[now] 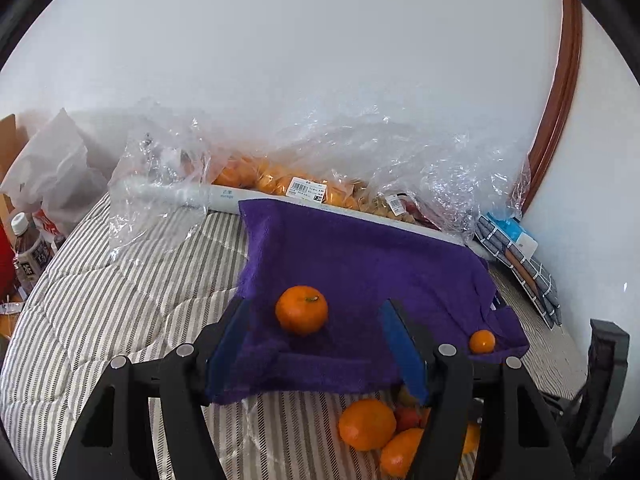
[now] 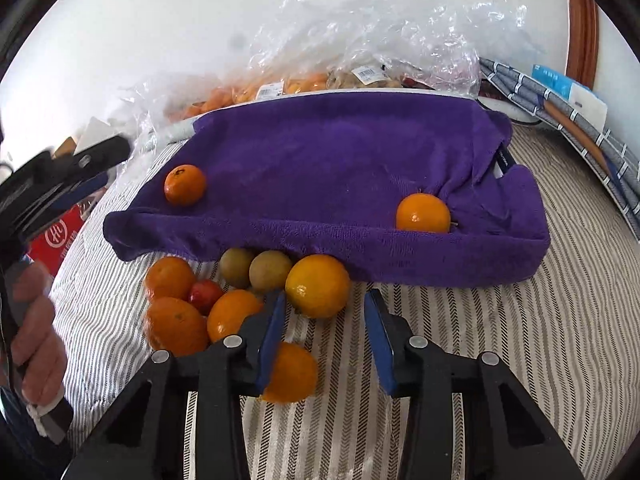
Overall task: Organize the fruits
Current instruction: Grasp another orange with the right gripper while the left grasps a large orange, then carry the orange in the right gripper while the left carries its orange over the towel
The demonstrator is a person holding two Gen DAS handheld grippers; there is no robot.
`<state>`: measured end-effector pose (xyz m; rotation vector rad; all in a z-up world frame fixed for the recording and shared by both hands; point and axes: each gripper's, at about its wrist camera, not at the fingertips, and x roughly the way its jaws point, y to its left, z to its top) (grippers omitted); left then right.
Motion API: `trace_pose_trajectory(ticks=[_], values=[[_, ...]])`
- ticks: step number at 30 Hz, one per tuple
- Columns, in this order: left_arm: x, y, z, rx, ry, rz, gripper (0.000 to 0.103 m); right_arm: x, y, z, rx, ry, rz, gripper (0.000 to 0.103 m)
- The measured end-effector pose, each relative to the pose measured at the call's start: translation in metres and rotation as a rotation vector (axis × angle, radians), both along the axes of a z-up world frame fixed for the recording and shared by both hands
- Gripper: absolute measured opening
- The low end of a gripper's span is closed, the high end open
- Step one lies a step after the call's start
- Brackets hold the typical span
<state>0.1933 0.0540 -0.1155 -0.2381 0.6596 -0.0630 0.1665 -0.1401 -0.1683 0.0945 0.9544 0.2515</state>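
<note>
A purple towel [image 1: 360, 256] [image 2: 340, 160] covers a low box on the striped bedding. On it lie a mandarin [image 1: 301, 309] [image 2: 185, 184] at the left and an orange [image 1: 482, 341] [image 2: 423, 213] at the right. Loose fruit lies in front of the towel: a large orange [image 2: 317, 285], two greenish-brown fruits [image 2: 270, 270], a small red fruit [image 2: 205, 295] and several oranges [image 2: 175, 326] [image 1: 367, 424]. My left gripper [image 1: 316, 312] is open above the towel, around the mandarin without touching it. My right gripper [image 2: 326, 300] is open, just in front of the large orange.
Clear plastic bags of fruit [image 1: 304, 188] [image 2: 304, 80] lie behind the towel against the white wall. Folded cloths [image 1: 520, 264] [image 2: 568, 120] lie at the right. Bottles [image 1: 28, 248] and a red box [image 2: 56, 236] stand at the left. The left gripper shows in the right wrist view [image 2: 68, 184].
</note>
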Motion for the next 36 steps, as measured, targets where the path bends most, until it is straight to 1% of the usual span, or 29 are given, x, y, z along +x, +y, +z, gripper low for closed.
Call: trace_pose_trajectory(ticks=[4, 5, 9, 11, 13, 14, 17, 18, 19, 21, 22, 23, 25, 27, 29, 31, 33, 35, 36], values=[[-0.009, -0.001, -0.012, 0.027, 0.042, -0.048, 0.067, 0.008, -0.001, -0.005, 0.029, 0.022, 0.009, 0.04], [-0.011, -0.004, -0.016, 0.029, 0.058, -0.072, 0.067, 0.007, -0.002, -0.004, 0.033, 0.016, 0.015, 0.035], [-0.017, -0.017, -0.023, 0.022, 0.094, -0.189, 0.067, -0.002, -0.009, 0.002, -0.002, -0.034, -0.007, 0.035], [-0.016, -0.024, -0.029, 0.022, 0.121, -0.222, 0.067, -0.008, -0.016, 0.007, -0.027, -0.065, -0.018, 0.035], [-0.012, -0.028, -0.037, 0.019, 0.172, -0.235, 0.066, -0.015, -0.024, 0.01, -0.054, -0.087, -0.031, 0.035], [-0.01, -0.028, -0.041, 0.005, 0.196, -0.237, 0.065, -0.018, -0.027, 0.01, -0.063, -0.092, -0.032, 0.035], [-0.003, -0.023, -0.051, -0.086, 0.259, -0.24, 0.065, -0.023, -0.036, 0.008, -0.064, -0.099, -0.035, 0.035], [0.0, -0.021, -0.055, -0.105, 0.276, -0.229, 0.064, -0.024, -0.039, 0.009, -0.046, -0.107, -0.035, 0.035], [0.002, -0.02, -0.058, -0.118, 0.29, -0.222, 0.058, -0.025, -0.041, 0.011, -0.029, -0.123, -0.036, 0.035], [0.005, -0.019, -0.061, -0.155, 0.3, -0.23, 0.057, -0.026, -0.042, 0.012, -0.025, -0.134, -0.032, 0.035], [0.004, -0.02, -0.061, -0.159, 0.296, -0.233, 0.053, -0.024, -0.039, 0.012, -0.03, -0.13, -0.029, 0.035], [0.004, -0.022, -0.061, -0.165, 0.293, -0.247, 0.045, -0.023, -0.038, 0.011, -0.037, -0.125, -0.026, 0.035], [0.002, -0.024, -0.059, -0.181, 0.281, -0.265, 0.036, -0.022, -0.037, 0.011, -0.038, -0.123, -0.027, 0.035], [-0.001, -0.024, -0.056, -0.149, 0.261, -0.246, 0.036, -0.021, -0.038, 0.011, -0.034, -0.121, -0.037, 0.035], [-0.005, -0.021, -0.052, -0.106, 0.227, -0.195, 0.036, -0.021, -0.04, 0.01, -0.029, -0.118, -0.048, 0.035], [-0.006, -0.018, -0.048, -0.07, 0.21, -0.156, 0.036, -0.021, -0.042, 0.01, -0.028, -0.115, -0.053, 0.035], [-0.005, -0.016, -0.049, -0.044, 0.226, -0.127, 0.036, -0.02, -0.042, 0.009, -0.027, -0.113, -0.054, 0.035], [-0.002, -0.015, -0.051, -0.05, 0.249, -0.123, 0.036, -0.02, -0.042, 0.009, -0.026, -0.11, -0.053, 0.035], [-0.002, -0.015, -0.051, -0.049, 0.244, -0.119, 0.036, -0.02, -0.042, 0.009, -0.025, -0.107, -0.052, 0.035]])
